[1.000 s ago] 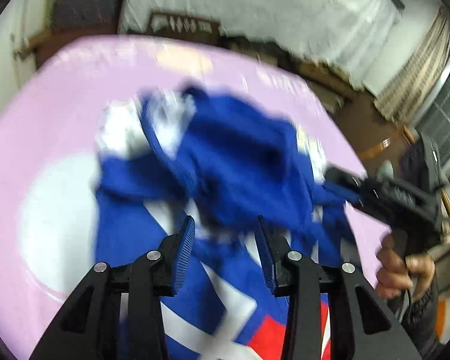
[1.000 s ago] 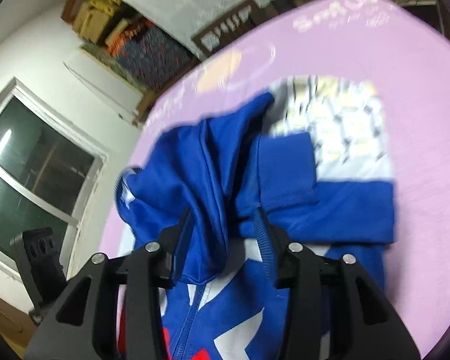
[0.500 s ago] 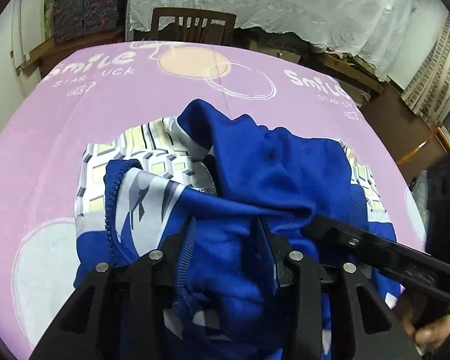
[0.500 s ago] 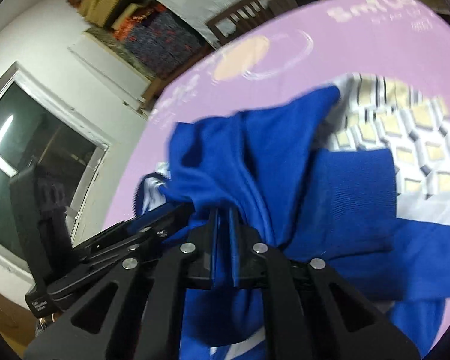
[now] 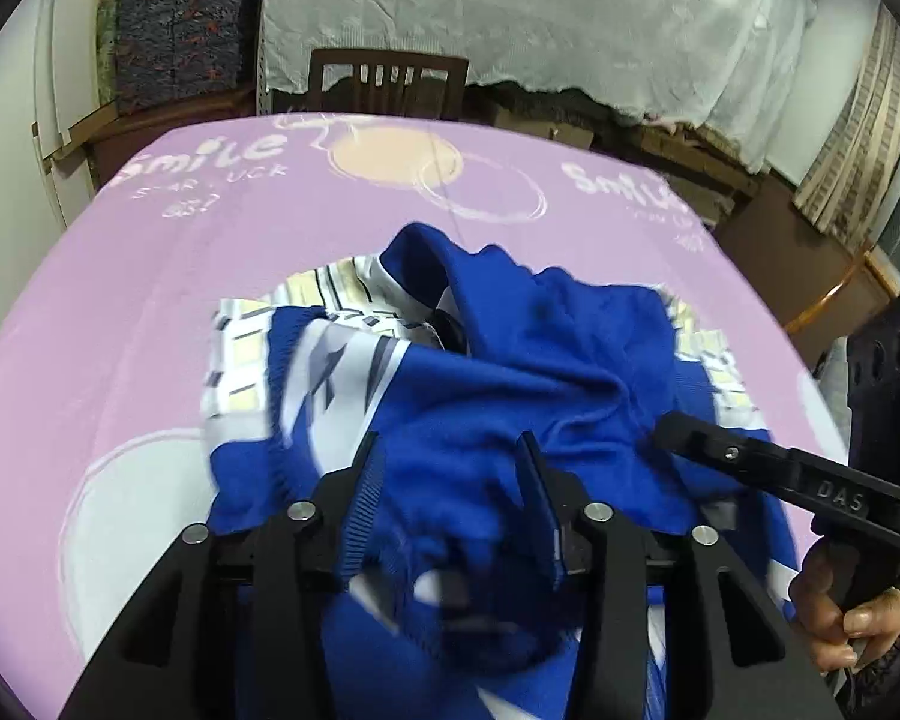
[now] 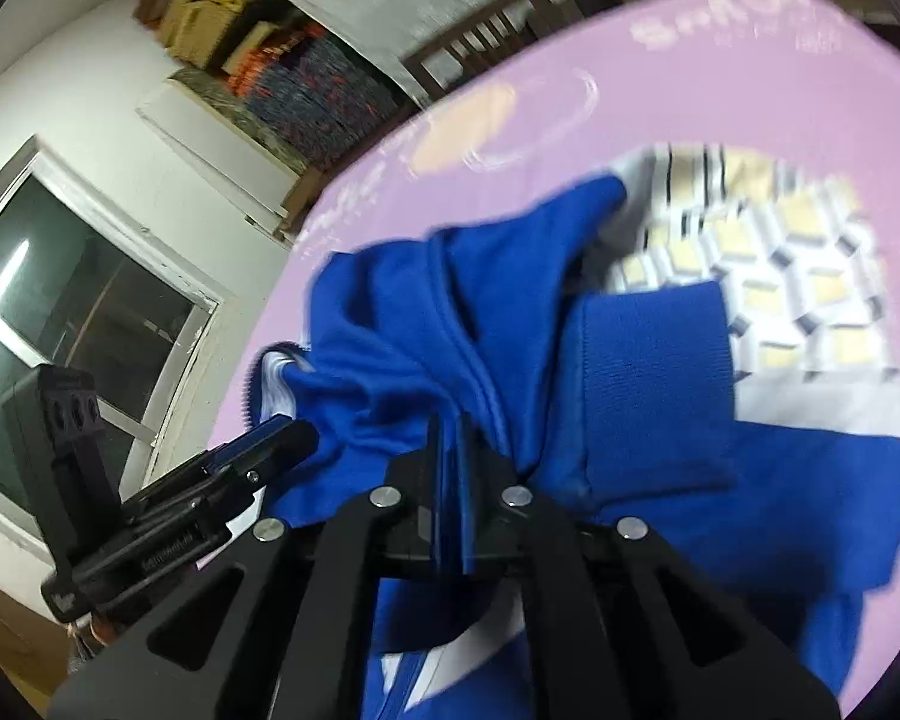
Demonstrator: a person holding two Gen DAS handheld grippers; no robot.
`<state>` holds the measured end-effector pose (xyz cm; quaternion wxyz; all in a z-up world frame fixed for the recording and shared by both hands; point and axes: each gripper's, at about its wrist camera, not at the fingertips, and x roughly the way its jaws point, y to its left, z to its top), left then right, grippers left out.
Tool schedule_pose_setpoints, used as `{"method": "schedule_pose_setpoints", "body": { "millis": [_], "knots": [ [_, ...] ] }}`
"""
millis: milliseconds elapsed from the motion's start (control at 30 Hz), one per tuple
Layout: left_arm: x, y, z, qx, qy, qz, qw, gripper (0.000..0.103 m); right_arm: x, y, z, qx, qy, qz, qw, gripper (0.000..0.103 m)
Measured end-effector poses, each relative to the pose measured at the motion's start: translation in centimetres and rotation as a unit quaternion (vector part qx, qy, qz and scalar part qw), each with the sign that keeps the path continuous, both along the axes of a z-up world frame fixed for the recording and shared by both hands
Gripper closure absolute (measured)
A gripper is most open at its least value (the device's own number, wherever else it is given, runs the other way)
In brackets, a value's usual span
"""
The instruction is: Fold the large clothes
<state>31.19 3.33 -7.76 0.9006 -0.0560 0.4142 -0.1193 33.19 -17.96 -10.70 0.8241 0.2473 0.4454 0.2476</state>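
A blue jacket (image 5: 540,360) with white and red panels lies bunched on the pink table cover (image 5: 150,276). Its white, beige-checked lining (image 5: 240,354) shows at the far edge. My left gripper (image 5: 449,441) is low over the near heap. Its jaws are opening, and loose blue cloth bulges between them without being pinched. My right gripper (image 6: 450,420) is shut on a raised fold of the jacket (image 6: 648,372). From the left wrist view the right gripper (image 5: 660,426) comes in from the right, a hand (image 5: 840,618) on its handle. The left gripper (image 6: 303,435) touches the jacket's left side.
A wooden chair (image 5: 387,84) stands behind the table's far edge, below a white draped sheet (image 5: 510,12). Stacked boxes and cloth (image 6: 306,84) fill the corner by a window (image 6: 78,324). Bare pink cover (image 6: 750,72) lies beyond the jacket.
My right gripper has closed on a fold of the jacket and holds it raised. My left gripper has pushed forward into the bunched cloth and its jaws have spread a little.
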Motion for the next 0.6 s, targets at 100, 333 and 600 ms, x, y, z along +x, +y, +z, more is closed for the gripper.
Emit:
{"method": "schedule_pose_setpoints", "body": {
  "millis": [100,333,600],
  "knots": [
    [-2.1,0.3,0.4,0.003,-0.008,-0.004,1.0000,0.053,-2.0,0.3,1.8,0.018,-0.025,0.022,0.999,0.097],
    [-3.1,2.6,-0.6,-0.018,0.014,0.018,0.9996,0.046,-6.5,0.3,1.7,0.053,-0.012,0.077,0.995,0.083],
    [-2.7,2.2,-1.4,-0.008,0.025,0.022,0.9994,0.044,-6.6,3.3,-0.6,-0.019,0.027,0.088,0.996,0.076]
  ]
}}
